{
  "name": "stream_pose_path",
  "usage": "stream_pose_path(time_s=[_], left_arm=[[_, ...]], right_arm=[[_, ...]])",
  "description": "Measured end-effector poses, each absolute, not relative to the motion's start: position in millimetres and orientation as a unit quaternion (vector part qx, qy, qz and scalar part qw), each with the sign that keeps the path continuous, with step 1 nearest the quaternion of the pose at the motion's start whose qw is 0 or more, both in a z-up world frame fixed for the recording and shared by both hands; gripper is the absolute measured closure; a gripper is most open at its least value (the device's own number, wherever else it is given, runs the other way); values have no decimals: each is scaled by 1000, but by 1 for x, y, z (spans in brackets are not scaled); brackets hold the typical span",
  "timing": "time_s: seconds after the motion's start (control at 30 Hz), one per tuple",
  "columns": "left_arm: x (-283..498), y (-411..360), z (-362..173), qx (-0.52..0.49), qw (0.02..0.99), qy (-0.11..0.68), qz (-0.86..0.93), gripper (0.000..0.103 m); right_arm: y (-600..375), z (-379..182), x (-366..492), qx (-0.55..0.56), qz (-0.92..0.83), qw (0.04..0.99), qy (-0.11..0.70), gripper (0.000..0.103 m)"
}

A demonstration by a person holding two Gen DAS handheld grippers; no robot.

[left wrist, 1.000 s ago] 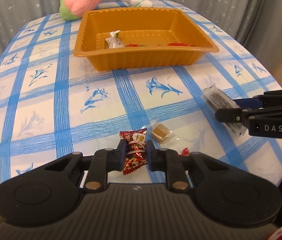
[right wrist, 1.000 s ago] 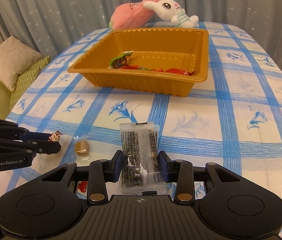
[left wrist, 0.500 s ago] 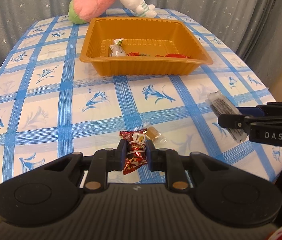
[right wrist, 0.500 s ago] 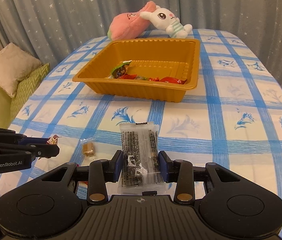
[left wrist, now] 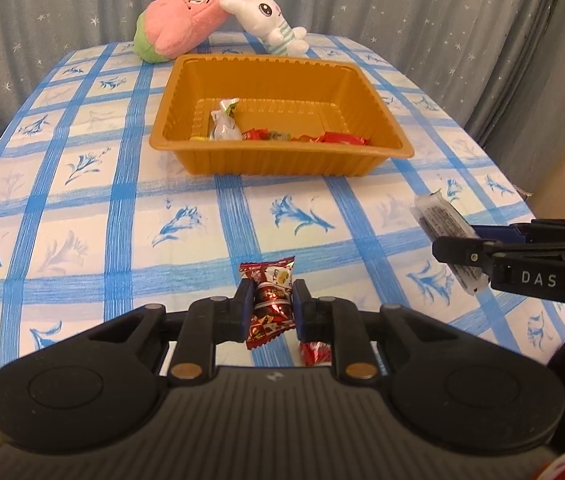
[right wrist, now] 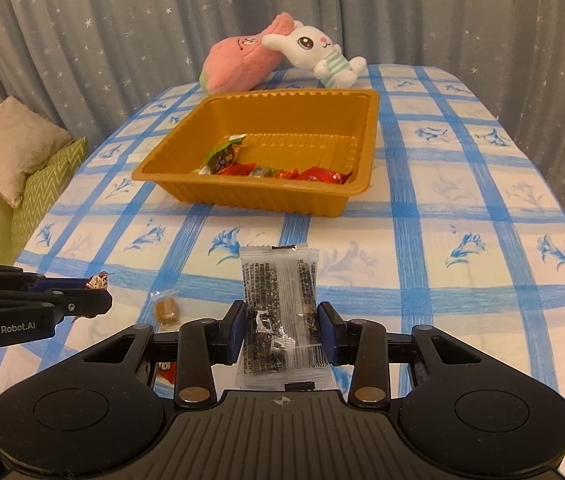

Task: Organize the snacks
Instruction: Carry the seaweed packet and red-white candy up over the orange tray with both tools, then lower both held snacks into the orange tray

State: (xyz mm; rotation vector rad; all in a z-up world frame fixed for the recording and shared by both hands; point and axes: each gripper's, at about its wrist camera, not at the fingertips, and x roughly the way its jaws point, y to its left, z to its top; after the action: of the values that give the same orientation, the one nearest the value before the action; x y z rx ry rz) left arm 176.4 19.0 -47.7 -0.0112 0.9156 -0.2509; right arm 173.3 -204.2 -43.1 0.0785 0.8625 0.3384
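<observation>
Above the near edge of the checked tablecloth (left wrist: 82, 216), the left gripper (left wrist: 271, 306) is clamped on a red candy wrapper (left wrist: 268, 304), and the right gripper (right wrist: 281, 330) is clamped on a clear packet of dark snack (right wrist: 278, 292). Toward the far edge sits the orange tray (right wrist: 242, 196), with several wrapped snacks along its near wall. A small caramel-coloured sweet (right wrist: 164, 309) lies on the cloth near the near edge.

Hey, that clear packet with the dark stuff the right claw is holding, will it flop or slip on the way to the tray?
The clear packet stands upright above the right claw, so it is probably fairly stiff. Its glossy film looks slippery, so it might slide. It is thin and likely light, so dropping it into the orange tray should be gentle.
</observation>
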Motion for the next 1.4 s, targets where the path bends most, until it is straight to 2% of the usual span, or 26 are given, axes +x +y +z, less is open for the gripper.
stream_pose_path(time_s=[0.83,1.4], left_arm=[[253,13,-10,-21,903,407,-134,85],[325,9,-4,-26,906,401,-133,85]], right_arm=[[-199,-5,246,39,159,908,386,64],[-188,-5,313,41,154,905,395,64]])
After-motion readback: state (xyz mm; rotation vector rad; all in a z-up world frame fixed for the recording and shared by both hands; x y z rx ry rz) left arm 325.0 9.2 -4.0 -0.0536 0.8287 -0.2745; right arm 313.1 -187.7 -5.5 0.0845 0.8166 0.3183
